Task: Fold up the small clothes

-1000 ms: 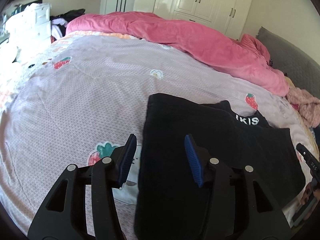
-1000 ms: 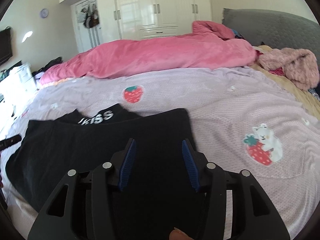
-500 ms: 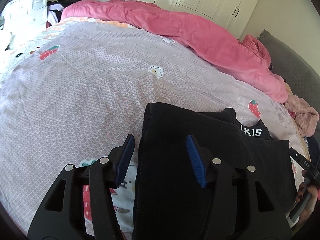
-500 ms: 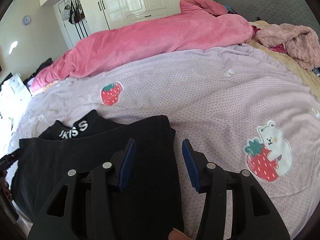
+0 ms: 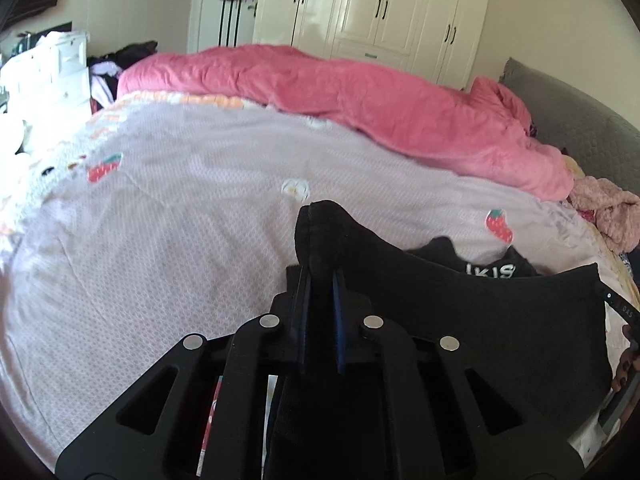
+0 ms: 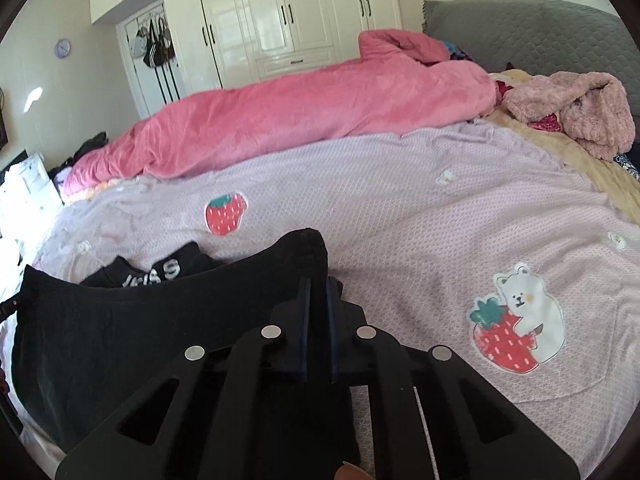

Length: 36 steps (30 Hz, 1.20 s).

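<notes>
A black garment point(image 5: 480, 312) with white lettering at its collar lies on the lilac strawberry-print bedspread point(image 5: 160, 240). My left gripper point(image 5: 320, 280) is shut on the garment's left corner, which stands up between the blue pads. My right gripper point(image 6: 318, 288) is shut on the garment's right corner point(image 6: 304, 248), lifted off the bed. The garment point(image 6: 140, 320) sags between both grips, its collar lettering point(image 6: 156, 274) showing behind the raised edge.
A pink duvet point(image 5: 360, 100) lies bunched along the far side of the bed. A fluffy pink garment point(image 6: 572, 108) lies by the grey headboard point(image 6: 540, 36). White wardrobes point(image 6: 280, 20) stand behind. White drawers point(image 5: 52, 72) stand left of the bed.
Both grippers have closed on the garment's two near corners and lifted them off the bedspread. Earlier both were open above the flat garment.
</notes>
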Each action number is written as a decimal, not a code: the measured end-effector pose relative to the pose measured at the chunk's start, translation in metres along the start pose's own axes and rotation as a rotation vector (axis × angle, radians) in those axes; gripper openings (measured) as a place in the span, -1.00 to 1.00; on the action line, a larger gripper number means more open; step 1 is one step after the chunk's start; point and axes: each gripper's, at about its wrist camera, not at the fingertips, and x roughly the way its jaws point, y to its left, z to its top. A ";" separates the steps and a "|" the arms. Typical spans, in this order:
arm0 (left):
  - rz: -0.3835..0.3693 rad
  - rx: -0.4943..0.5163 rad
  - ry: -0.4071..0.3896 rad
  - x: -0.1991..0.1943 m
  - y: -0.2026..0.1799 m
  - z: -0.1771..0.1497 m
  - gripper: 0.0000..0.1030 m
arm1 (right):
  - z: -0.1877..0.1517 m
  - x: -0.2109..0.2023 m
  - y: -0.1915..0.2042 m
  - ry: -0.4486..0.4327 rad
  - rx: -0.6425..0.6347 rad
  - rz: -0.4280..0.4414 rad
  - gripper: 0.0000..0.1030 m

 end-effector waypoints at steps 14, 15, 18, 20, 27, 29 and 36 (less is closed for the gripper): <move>0.092 0.034 0.070 0.039 0.000 -0.002 -0.92 | -0.004 0.038 -0.003 0.083 -0.013 -0.107 -0.88; 0.094 0.028 0.090 0.044 0.002 -0.005 -0.92 | -0.006 0.042 -0.003 0.099 -0.017 -0.117 -0.88; 0.115 0.025 0.133 0.055 0.006 -0.011 -0.82 | -0.011 0.049 -0.001 0.130 -0.029 -0.142 -0.86; 0.124 0.031 0.144 0.058 0.006 -0.014 -0.72 | -0.014 0.052 -0.001 0.144 -0.033 -0.169 -0.86; 0.141 0.019 0.152 0.060 0.011 -0.018 -0.43 | -0.017 0.047 -0.012 0.141 0.016 -0.186 -0.39; 0.131 -0.001 0.141 0.056 0.015 -0.017 -0.29 | -0.015 0.038 -0.014 0.111 0.030 -0.170 -0.29; 0.086 -0.040 0.071 0.017 0.020 -0.003 -0.12 | -0.012 -0.009 0.000 0.003 -0.028 -0.110 0.02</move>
